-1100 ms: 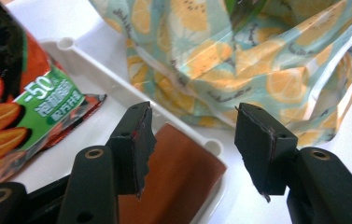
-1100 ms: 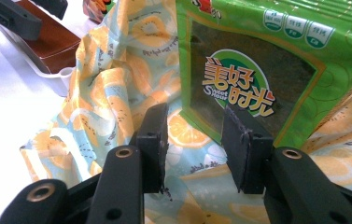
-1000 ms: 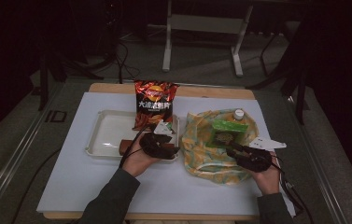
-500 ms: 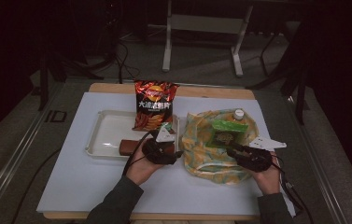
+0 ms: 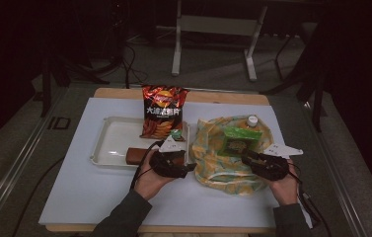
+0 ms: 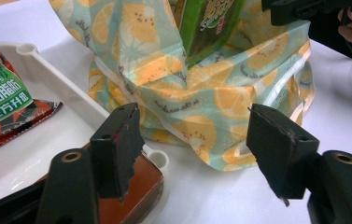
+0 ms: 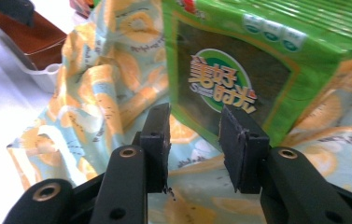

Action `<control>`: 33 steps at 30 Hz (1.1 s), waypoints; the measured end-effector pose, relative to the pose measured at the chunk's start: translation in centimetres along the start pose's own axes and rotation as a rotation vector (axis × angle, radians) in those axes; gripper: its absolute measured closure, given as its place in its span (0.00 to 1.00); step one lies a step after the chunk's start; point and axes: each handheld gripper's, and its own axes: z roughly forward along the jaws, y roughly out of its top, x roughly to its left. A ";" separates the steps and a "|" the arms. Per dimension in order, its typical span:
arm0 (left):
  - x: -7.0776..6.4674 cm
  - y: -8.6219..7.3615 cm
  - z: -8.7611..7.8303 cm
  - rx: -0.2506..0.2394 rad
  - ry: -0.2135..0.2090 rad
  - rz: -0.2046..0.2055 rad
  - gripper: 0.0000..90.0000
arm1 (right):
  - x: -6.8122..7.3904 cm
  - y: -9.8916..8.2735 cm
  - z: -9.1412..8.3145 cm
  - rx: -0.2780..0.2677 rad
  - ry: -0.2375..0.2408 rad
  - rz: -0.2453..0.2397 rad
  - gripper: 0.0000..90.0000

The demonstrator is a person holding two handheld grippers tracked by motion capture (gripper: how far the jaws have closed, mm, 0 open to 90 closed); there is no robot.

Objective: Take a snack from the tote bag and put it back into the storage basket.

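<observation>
A white tray holds an upright red chips bag and a brown bar at its near right corner. To its right, a lemon-print bag holds a green packet and a bottle. My left gripper sits at the tray's corner, aimed at the lemon-print bag. Its jaws have just been opening, and nothing is between them; the brown bar lies under one jaw. My right gripper is open, with the green packet's lower edge just beyond its tips.
The tray rim and chips bag are at the left of the left gripper view, and the right gripper is at the top right. A white mat covers the table. Stand legs rise from the floor behind the table.
The left gripper has let go of the brown bar, which now lies in the tray's near right corner, and its jaws stand wider. The right hand has stayed at the bag.
</observation>
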 end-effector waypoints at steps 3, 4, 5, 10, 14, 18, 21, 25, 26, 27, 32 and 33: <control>-0.1 -0.2 0.0 0.002 0.005 0.010 0.35 | -0.3 0.1 -0.2 0.010 -0.008 0.008 0.70; -0.2 -0.2 -0.1 -0.004 0.003 0.009 0.35 | -0.4 0.1 -0.3 0.007 -0.009 0.007 0.70; -0.3 -0.2 -0.1 -0.010 -0.002 0.008 0.34 | -0.5 0.1 -0.4 0.007 -0.009 0.010 0.70; -0.5 -0.2 -0.1 -0.015 -0.018 0.012 0.30 | -0.9 0.1 -0.7 0.013 -0.015 0.008 0.69; -0.7 -0.3 0.0 -0.015 -0.028 0.018 0.29 | -1.0 0.0 -0.8 0.016 -0.019 0.008 0.69; -1.2 -0.4 0.2 -0.010 -0.038 0.051 0.34 | -1.7 0.0 -1.1 0.013 -0.031 0.014 0.69; -1.4 -0.6 0.2 -0.018 -0.052 0.067 0.37 | -1.9 0.1 -1.2 0.015 -0.036 0.012 0.69; -1.6 -0.7 0.2 -0.025 -0.071 0.072 0.41 | -2.2 0.4 -1.2 0.021 -0.033 0.007 0.69; -1.7 -0.7 0.2 -0.026 -0.075 0.073 0.41 | -2.2 0.5 -1.2 0.021 -0.032 0.006 0.68; -1.8 -0.8 0.2 -0.027 -0.080 0.073 0.42 | -2.3 0.6 -1.1 0.022 -0.030 0.007 0.68; -1.9 -1.1 0.3 -0.024 -0.091 0.075 0.45 | -2.6 1.2 -1.2 0.027 -0.032 0.003 0.66; -1.9 -1.3 0.4 -0.027 -0.088 0.073 0.46 | -2.7 1.5 -1.3 0.026 -0.033 0.001 0.66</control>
